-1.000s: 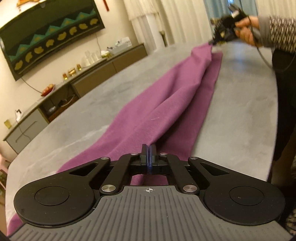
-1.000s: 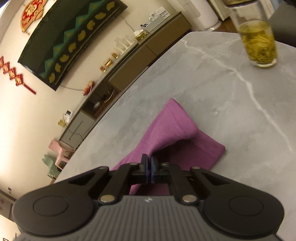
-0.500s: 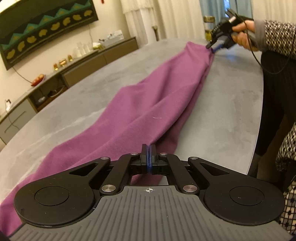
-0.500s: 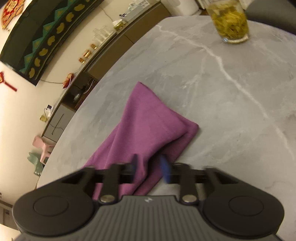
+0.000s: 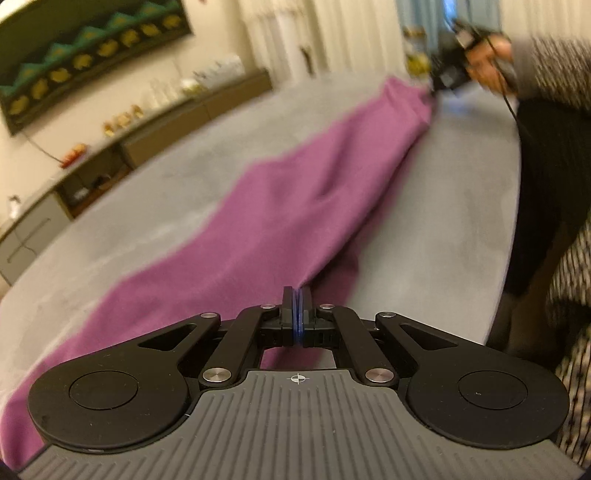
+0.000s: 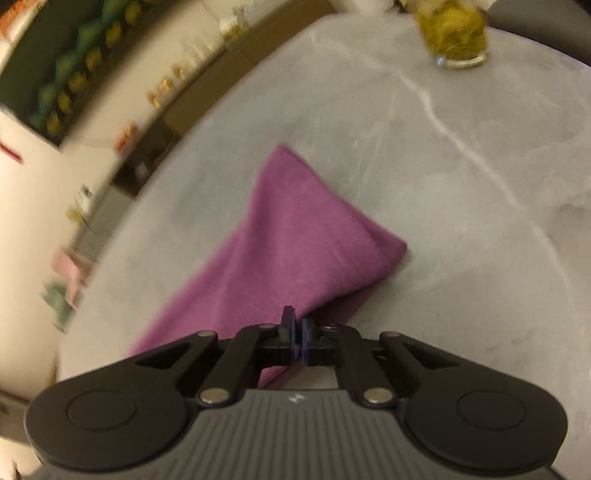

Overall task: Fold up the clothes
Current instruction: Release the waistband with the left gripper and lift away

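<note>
At lower centre, the left claw stays clamped on the long purple fleece cloth stretched along the grey marble bench. At the far end, the right claw, apart half a second ago, has pinched it again, so both ends are held for a fold.

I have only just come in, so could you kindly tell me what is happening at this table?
A person is folding a long purple fleece cloth on a grey marble-look table, with a handheld gripper in each hand. The left gripper is shut on one end; the right gripper pinches the other. The cloth lies stretched between them. A glass of yellow-green tea stands beyond.
</note>
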A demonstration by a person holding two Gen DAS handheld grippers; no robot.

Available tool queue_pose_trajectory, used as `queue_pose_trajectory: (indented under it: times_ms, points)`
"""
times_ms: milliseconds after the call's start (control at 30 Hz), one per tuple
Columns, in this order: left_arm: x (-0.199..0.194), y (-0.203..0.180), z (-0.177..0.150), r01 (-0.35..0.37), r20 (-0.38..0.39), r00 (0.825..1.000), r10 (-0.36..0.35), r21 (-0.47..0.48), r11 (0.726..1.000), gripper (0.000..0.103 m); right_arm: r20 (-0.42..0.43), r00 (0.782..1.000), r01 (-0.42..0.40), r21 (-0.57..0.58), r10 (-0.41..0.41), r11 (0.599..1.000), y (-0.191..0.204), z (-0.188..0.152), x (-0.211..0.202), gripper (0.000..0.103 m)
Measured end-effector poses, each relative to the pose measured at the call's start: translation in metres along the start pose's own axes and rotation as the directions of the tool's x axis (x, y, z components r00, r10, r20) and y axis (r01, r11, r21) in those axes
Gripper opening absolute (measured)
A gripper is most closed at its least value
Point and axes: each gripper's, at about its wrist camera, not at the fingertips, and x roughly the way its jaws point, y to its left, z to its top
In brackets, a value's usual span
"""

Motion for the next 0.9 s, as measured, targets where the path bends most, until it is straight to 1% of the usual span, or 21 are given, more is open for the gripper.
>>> queue_pose_trajectory:
  times_ms: [33,100,133,200,233,267,300,333,367,400,467,500,533,567,633,667,700,733,767,833,900]
  points:
    - [-0.001,-0.003,-0.001,0.011,-0.024,1.000,-0.011,0.022,1.000,0.000,-0.022,1.000,0.016,-0.025,-0.017,1.000,0.004,0.002,0.002,0.011]
    - [-0.017,-0.006,-0.002,0.047,-0.035,0.998,-0.046,0.045,0.998,0.006,-0.028,1.000,0.003,-0.102,-0.006,0.995,0.017,0.007,-0.012,0.022]
    - [-0.028,-0.005,-0.003,0.065,-0.033,0.997,-0.063,0.042,0.997,0.007,0.001,1.000,0.021,-0.152,-0.022,0.988,0.022,0.008,-0.023,0.027]
    - [-0.049,0.010,0.000,0.081,-0.004,0.997,-0.081,-0.002,0.997,0.010,0.096,0.992,0.101,-0.266,-0.078,0.959,0.033,0.011,-0.047,0.048]
    - [-0.057,0.021,0.004,0.069,0.024,0.997,-0.068,-0.033,0.997,0.017,0.142,0.985,0.142,-0.313,-0.101,0.939,0.038,0.013,-0.055,0.050]
    - [-0.062,0.036,0.011,0.045,0.061,0.997,-0.040,-0.071,0.997,0.021,0.183,0.975,0.181,-0.351,-0.123,0.919,0.043,0.016,-0.058,0.050]
    - [-0.063,0.049,0.018,0.020,0.095,0.995,-0.011,-0.102,0.995,0.026,0.205,0.970,0.201,-0.376,-0.130,0.904,0.047,0.019,-0.056,0.053]
    - [-0.054,0.060,0.027,0.002,0.108,0.994,0.010,-0.109,0.994,0.028,0.202,0.972,0.192,-0.388,-0.121,0.901,0.050,0.024,-0.048,0.056]
    - [-0.043,0.069,0.035,-0.015,0.115,0.993,0.027,-0.108,0.994,0.030,0.191,0.976,0.176,-0.397,-0.106,0.901,0.053,0.028,-0.037,0.062]
    - [-0.032,0.079,0.044,-0.032,0.122,0.992,0.045,-0.107,0.994,0.035,0.171,0.981,0.149,-0.403,-0.085,0.903,0.055,0.033,-0.023,0.065]
    - [0.006,0.087,0.056,-0.026,0.080,0.996,0.031,-0.067,0.997,0.041,0.149,0.987,0.124,-0.420,-0.067,0.899,0.059,0.038,0.003,0.068]
    - [0.027,0.089,0.059,-0.013,0.042,0.999,0.015,-0.050,0.999,0.045,0.146,0.987,0.126,-0.432,-0.069,0.893,0.060,0.037,0.011,0.068]
    - [0.047,0.092,0.058,0.002,-0.006,1.000,-0.002,-0.040,0.999,0.045,0.143,0.987,0.128,-0.444,-0.071,0.887,0.061,0.037,0.019,0.068]
    - [0.061,0.094,0.056,0.003,-0.041,0.999,-0.004,-0.036,0.999,0.045,0.140,0.987,0.130,-0.455,-0.074,0.881,0.062,0.036,0.027,0.067]
    - [0.083,0.098,0.051,-0.004,-0.103,0.995,0.001,-0.028,1.000,0.045,0.133,0.988,0.129,-0.478,-0.073,0.869,0.063,0.036,0.040,0.062]
    - [0.086,0.100,0.050,0.008,-0.102,0.995,-0.012,-0.042,0.999,0.042,0.126,0.990,0.117,-0.492,-0.063,0.863,0.062,0.036,0.041,0.048]
    - [0.086,0.102,0.050,0.025,-0.091,0.995,-0.031,-0.063,0.998,0.020,0.118,0.992,0.106,-0.497,-0.054,0.861,0.060,0.037,0.042,0.026]
    - [0.083,0.102,0.050,0.026,-0.079,0.996,-0.032,-0.072,0.997,0.000,0.107,0.993,0.095,-0.492,-0.048,0.865,0.058,0.038,0.042,0.015]
    - [0.080,0.101,0.051,0.021,-0.066,0.997,-0.027,-0.078,0.997,0.000,0.100,0.994,0.086,-0.485,-0.042,0.870,0.055,0.039,0.042,0.007]
    - [0.075,0.099,0.050,0.001,-0.049,0.999,-0.005,-0.080,0.997,0.000,0.103,0.994,0.074,-0.460,-0.029,0.885,0.050,0.042,0.041,0.004]
    - [0.068,0.100,0.047,-0.020,-0.019,1.000,0.018,-0.120,0.993,0.000,0.109,0.994,0.063,-0.435,-0.017,0.898,0.047,0.044,0.039,0.003]
